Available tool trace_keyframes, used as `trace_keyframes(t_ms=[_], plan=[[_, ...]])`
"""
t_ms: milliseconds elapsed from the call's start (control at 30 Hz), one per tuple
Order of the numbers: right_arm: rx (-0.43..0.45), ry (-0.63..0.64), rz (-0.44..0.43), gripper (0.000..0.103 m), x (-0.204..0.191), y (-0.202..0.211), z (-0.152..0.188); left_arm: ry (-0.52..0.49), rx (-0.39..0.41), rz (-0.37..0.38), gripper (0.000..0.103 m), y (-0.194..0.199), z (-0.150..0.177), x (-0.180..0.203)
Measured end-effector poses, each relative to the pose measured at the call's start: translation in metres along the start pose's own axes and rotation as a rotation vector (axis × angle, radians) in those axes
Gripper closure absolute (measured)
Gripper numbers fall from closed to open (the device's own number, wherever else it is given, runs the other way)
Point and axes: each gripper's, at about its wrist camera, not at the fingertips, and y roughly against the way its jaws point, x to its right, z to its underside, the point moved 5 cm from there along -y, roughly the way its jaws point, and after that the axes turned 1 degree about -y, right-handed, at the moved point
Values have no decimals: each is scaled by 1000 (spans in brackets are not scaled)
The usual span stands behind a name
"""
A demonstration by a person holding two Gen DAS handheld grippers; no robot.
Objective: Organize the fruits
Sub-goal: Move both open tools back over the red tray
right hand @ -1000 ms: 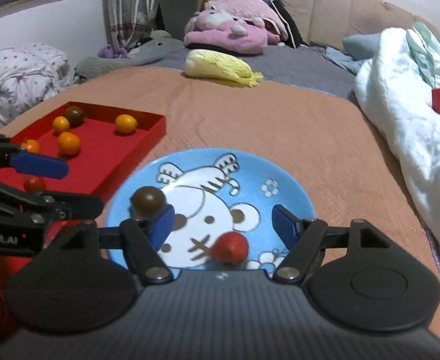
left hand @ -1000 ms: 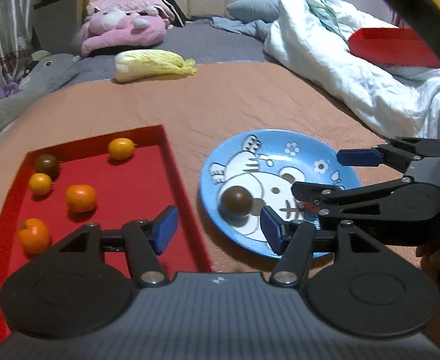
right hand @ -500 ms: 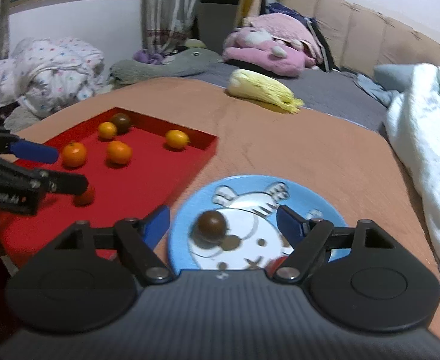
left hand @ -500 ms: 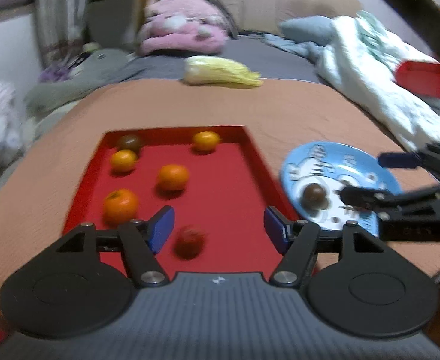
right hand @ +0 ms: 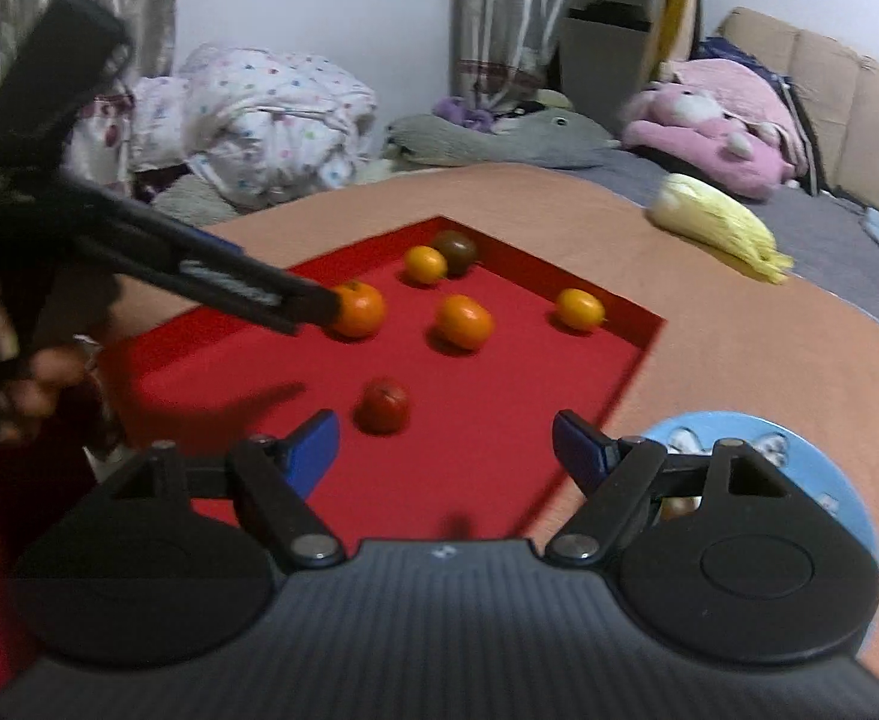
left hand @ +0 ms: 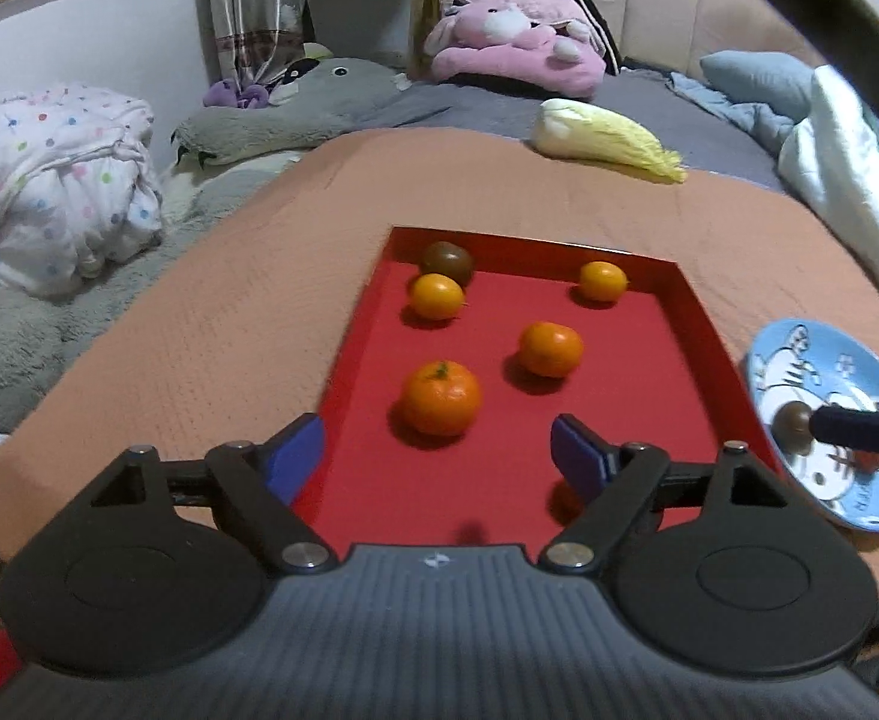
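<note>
Red tray on the orange bedcover, in which four oranges, a dark fruit and a red tomato are held, is overhung by the left gripper, its empty jaws just widened, and the right gripper, likewise spread and empty, beside the blue plate.

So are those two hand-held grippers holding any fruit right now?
No. The left hand-held gripper and right hand-held gripper are both open and empty, over the red tray.
</note>
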Motion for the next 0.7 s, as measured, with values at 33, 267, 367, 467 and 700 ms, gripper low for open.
trace_keyframes(t_ms=[33,267,367,467,700], plan=[[2,-2,-10,23,-3,-1,-2,-4,0,-2,17,-2,-2,-1],[-22,-5,-41,23,-11,-14,-3,-13,-22,5,17,-23,-4,-2],[-33,-4,-49,23,-14,-22,-4,-27,-41,-6,17,-32,0,-3],[-43,13,-48,23,-18,-28,-7,-43,-36,11,17,-39,-4,-2],[-85,20,-47,23,-18,-47,-9,-65,-48,85,18,-55,-7,5]])
